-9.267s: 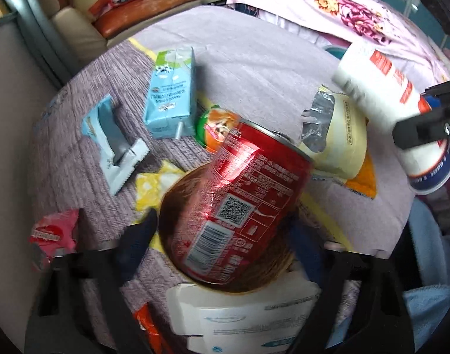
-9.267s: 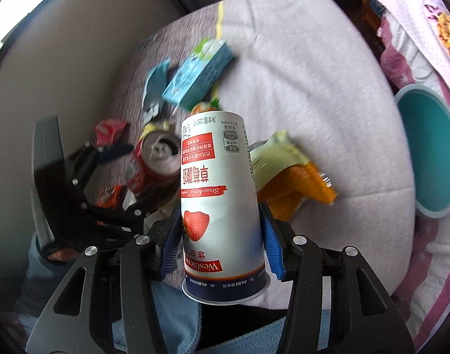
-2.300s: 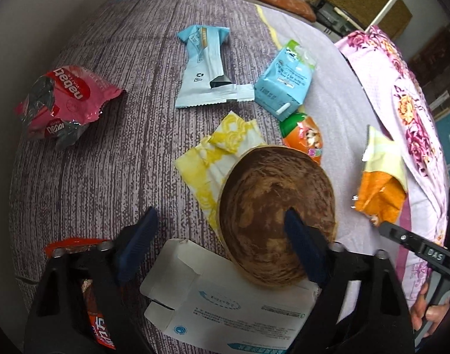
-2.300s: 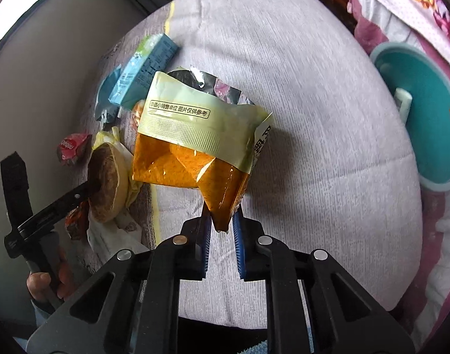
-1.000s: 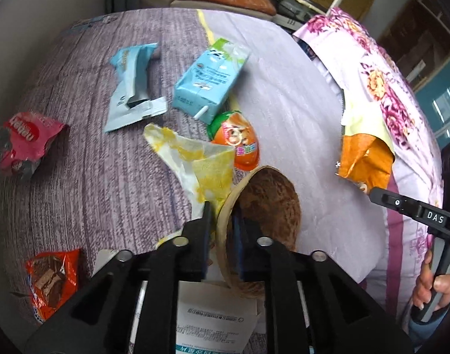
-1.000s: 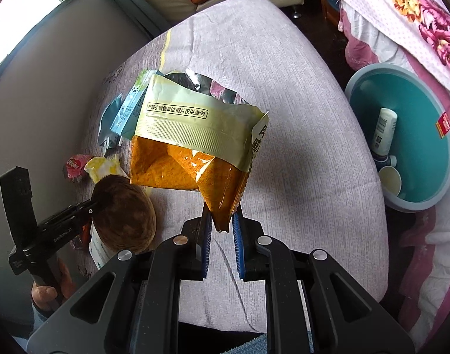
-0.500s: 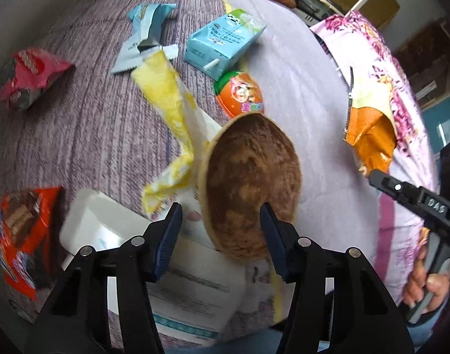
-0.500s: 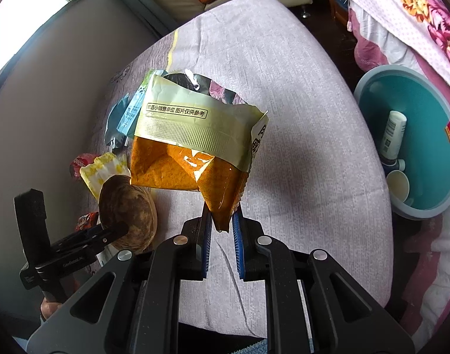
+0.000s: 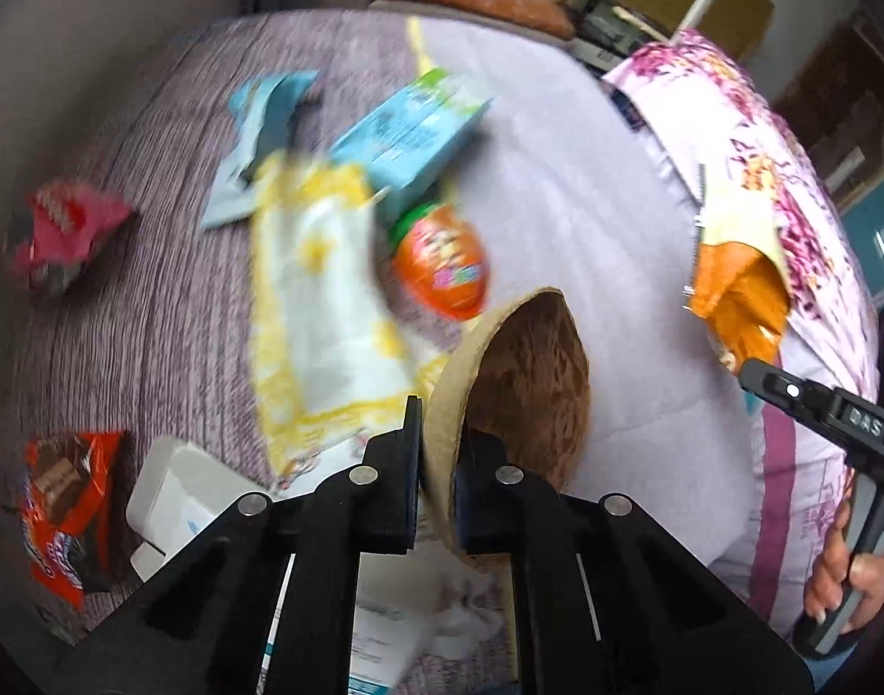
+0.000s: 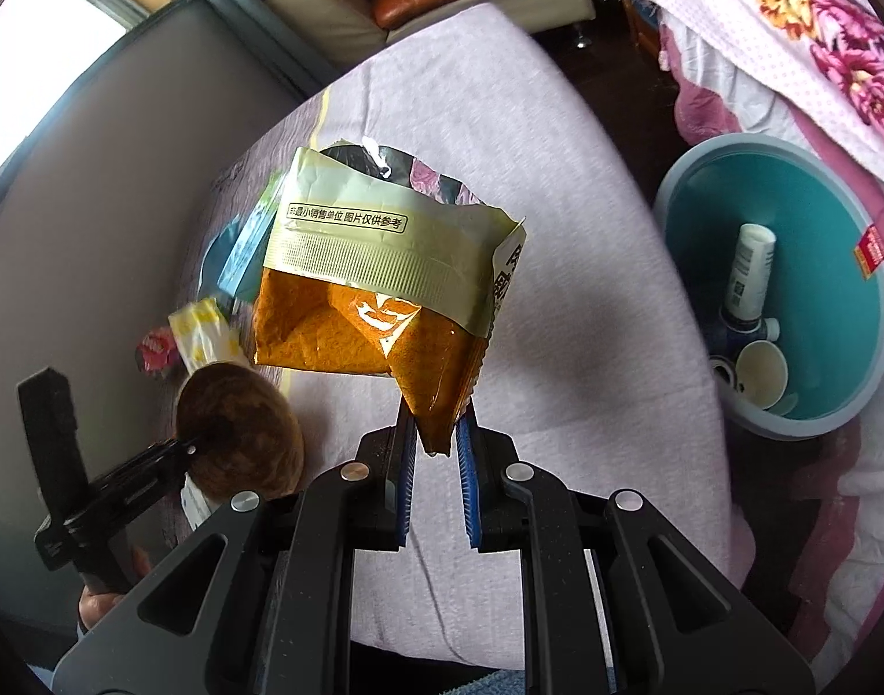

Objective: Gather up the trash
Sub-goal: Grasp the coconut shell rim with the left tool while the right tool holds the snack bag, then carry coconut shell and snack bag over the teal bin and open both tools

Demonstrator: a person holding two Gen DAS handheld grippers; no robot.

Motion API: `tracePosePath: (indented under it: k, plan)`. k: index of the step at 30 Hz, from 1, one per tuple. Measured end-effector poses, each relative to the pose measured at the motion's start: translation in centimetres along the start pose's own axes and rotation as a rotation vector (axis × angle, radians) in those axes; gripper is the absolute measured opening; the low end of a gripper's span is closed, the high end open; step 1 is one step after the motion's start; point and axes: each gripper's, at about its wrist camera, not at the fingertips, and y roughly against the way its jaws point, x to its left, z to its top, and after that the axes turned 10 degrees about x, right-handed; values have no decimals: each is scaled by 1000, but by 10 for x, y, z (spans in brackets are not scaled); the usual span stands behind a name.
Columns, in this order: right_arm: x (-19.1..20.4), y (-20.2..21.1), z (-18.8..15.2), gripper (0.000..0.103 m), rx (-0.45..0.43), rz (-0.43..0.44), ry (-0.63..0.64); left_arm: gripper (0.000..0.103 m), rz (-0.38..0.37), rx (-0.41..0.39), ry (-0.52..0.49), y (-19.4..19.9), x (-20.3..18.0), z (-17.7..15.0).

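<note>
Trash is in both grips: the left gripper (image 9: 439,463) pinches the rim of a brown bowl (image 9: 528,382) lifted off the bed (image 9: 586,174), and the right gripper (image 10: 433,463) is clamped on the bottom corner of an orange snack bag (image 10: 378,301), beside the teal basin (image 10: 835,301). That thin corner could slip out, and the tilted bowl could twist free. Half a second ago the left fingers stood wide around the bowl; now they are closed on its edge.

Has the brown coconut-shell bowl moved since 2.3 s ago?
Yes. The brown bowl, then flat beside the white carton, is now tipped on edge, its rim pinched by the left hand-held gripper above that carton.
</note>
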Motion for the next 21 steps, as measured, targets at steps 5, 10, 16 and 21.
tracePosePath:
  k: [5, 10, 16, 21]
  plan:
    - [-10, 14, 2, 13, -33, -6, -13, 9, -16, -44, -44, 20, -16, 1]
    - [-29, 37, 6, 13, -91, -19, -53, 9, -26, -71, -135, 26, -48, 16]
    - [-57, 71, 6, 13, -164, -60, -112, 9, -64, -34, -245, -5, -111, 43]
    - [-89, 94, 5, 13, -204, -103, -171, 9, -87, -2, -341, -33, -169, 57]
